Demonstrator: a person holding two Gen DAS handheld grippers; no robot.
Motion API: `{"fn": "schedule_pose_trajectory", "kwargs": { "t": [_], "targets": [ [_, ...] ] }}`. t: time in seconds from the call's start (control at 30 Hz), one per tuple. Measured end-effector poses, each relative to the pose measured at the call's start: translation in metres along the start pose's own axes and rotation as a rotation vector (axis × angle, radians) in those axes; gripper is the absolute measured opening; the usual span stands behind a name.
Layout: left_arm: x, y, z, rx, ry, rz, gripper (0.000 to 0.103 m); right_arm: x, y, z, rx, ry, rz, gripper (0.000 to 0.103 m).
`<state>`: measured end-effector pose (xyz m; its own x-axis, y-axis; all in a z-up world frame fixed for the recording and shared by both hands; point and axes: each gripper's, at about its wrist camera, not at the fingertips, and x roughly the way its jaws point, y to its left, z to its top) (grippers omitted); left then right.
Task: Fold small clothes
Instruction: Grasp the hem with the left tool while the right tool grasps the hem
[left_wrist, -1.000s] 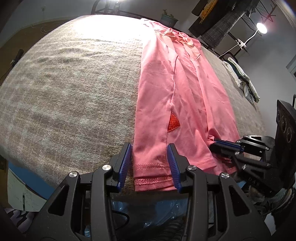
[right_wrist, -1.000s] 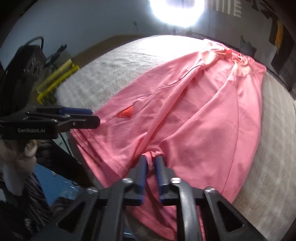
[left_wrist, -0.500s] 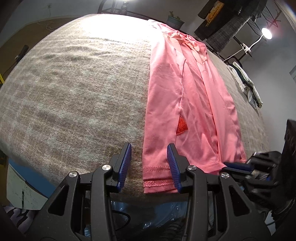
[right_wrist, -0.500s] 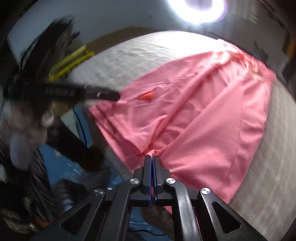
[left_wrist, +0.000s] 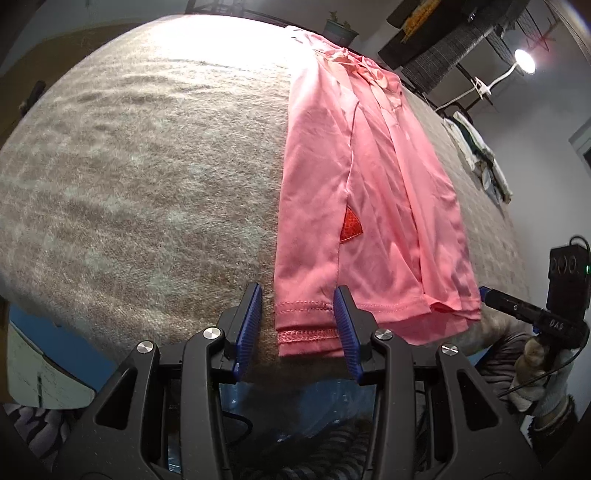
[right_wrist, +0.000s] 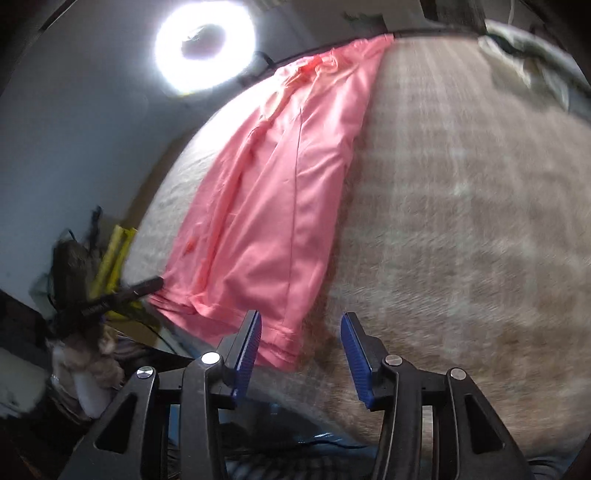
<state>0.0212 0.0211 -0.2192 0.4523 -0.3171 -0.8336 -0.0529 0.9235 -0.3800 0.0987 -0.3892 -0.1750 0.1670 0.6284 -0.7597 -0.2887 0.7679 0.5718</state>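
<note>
A pink garment (left_wrist: 365, 192) lies folded lengthwise in a long strip on a grey-brown blanket (left_wrist: 147, 177), with a small red triangle patch (left_wrist: 351, 229) near its hem. My left gripper (left_wrist: 299, 328) is open at the near edge, its jaws on either side of the hem's left corner, holding nothing. My right gripper (right_wrist: 301, 347) is open and empty; the garment (right_wrist: 280, 199) lies to its left, with the hem corner by its left finger (right_wrist: 248, 343). The right gripper also shows in the left wrist view (left_wrist: 532, 314), just right of the hem.
The blanket (right_wrist: 461, 206) covers a wide surface that drops off at the near edge. A ring light (right_wrist: 205, 44) shines behind. A pile of other clothes (left_wrist: 480, 155) lies at the far right. A lamp (left_wrist: 524, 61) and hanging dark clothes stand behind.
My right gripper was shut on the garment's hem, then let go, opened and swung to the right. The garment now lies flat in a narrower strip. My left gripper stayed open.
</note>
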Motion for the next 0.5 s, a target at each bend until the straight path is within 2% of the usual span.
{"fn": "schedule_pose_trajectory", "kwargs": {
  "t": [0.07,0.13,0.17,0.2,0.27,0.4,0.5],
  "targets": [
    [0.001,-0.003,0.001,0.009,0.0,0.001,0.04,0.006,0.005,0.0,-0.011,-0.008,0.005,0.046],
    [0.004,-0.003,0.003,0.01,0.01,-0.008,0.018,0.014,0.012,0.001,-0.015,0.02,0.031,0.027],
    [0.007,-0.002,0.004,0.002,0.024,-0.018,0.008,0.019,0.012,0.0,0.001,0.044,0.056,0.01],
    [0.008,-0.001,0.004,-0.009,0.026,-0.028,0.005,0.022,0.012,-0.002,0.013,0.051,0.063,0.004],
    [0.006,-0.002,0.006,-0.017,0.027,-0.047,0.001,0.02,0.014,-0.005,0.019,0.041,0.081,0.002],
    [-0.011,-0.007,0.009,-0.024,-0.002,-0.096,0.001,-0.014,0.012,-0.004,0.074,-0.058,0.173,0.001],
    [-0.011,-0.011,0.013,0.008,0.003,-0.088,0.001,-0.024,0.014,-0.002,0.049,-0.07,0.12,0.001]
  ]
}}
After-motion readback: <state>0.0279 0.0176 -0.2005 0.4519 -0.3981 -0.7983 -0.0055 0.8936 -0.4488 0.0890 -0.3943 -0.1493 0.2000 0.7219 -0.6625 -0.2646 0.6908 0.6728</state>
